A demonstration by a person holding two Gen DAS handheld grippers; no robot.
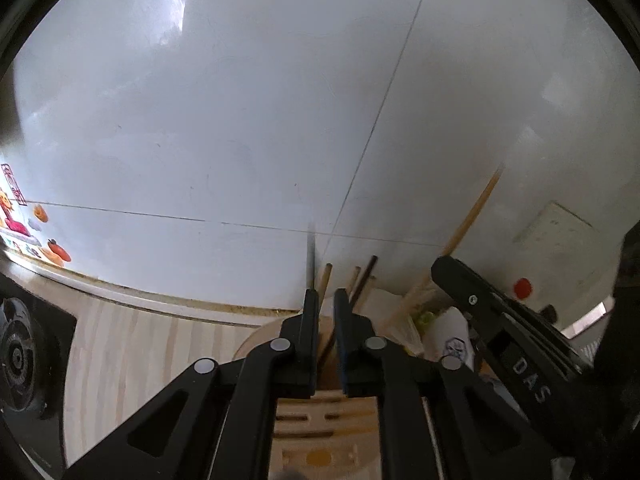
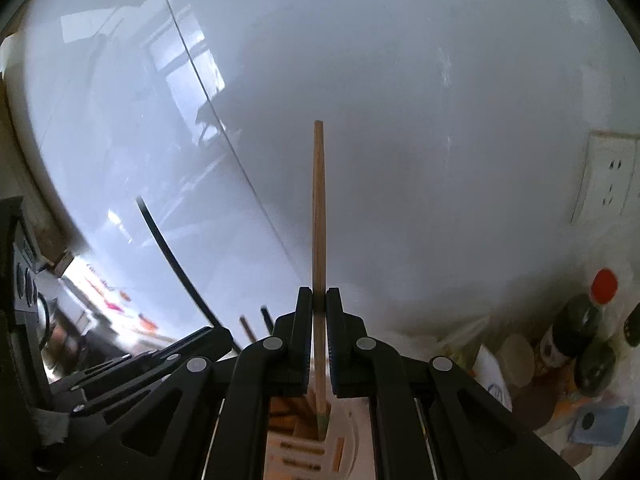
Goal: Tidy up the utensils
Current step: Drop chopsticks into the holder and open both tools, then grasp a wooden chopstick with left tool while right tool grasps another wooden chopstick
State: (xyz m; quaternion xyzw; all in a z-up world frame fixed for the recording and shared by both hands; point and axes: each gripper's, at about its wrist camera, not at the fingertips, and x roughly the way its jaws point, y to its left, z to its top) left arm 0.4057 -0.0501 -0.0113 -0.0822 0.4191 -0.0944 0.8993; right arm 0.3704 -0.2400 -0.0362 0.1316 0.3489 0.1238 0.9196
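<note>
A beige slotted utensil holder (image 1: 320,420) sits right under both grippers. My left gripper (image 1: 326,300) hovers over it with a narrow gap between its jaws. A thin dark chopstick (image 1: 310,256) stands upright against the inner side of the left finger, and the other pad is clear of it. Wooden chopsticks (image 1: 325,280) and another dark chopstick (image 1: 366,280) lean in the holder. My right gripper (image 2: 319,300) is shut on an upright wooden chopstick (image 2: 319,208) whose greenish lower tip sits in a slot of the holder (image 2: 340,452). The right gripper (image 1: 444,266) is close on the right.
A white tiled wall (image 1: 240,120) stands directly behind the holder. A gas burner (image 1: 16,356) is on the left, with the wood-grain counter (image 1: 132,340) between it and the holder. To the right are a wall socket (image 2: 608,176), a red-capped bottle (image 2: 604,284), jars and plastic bags.
</note>
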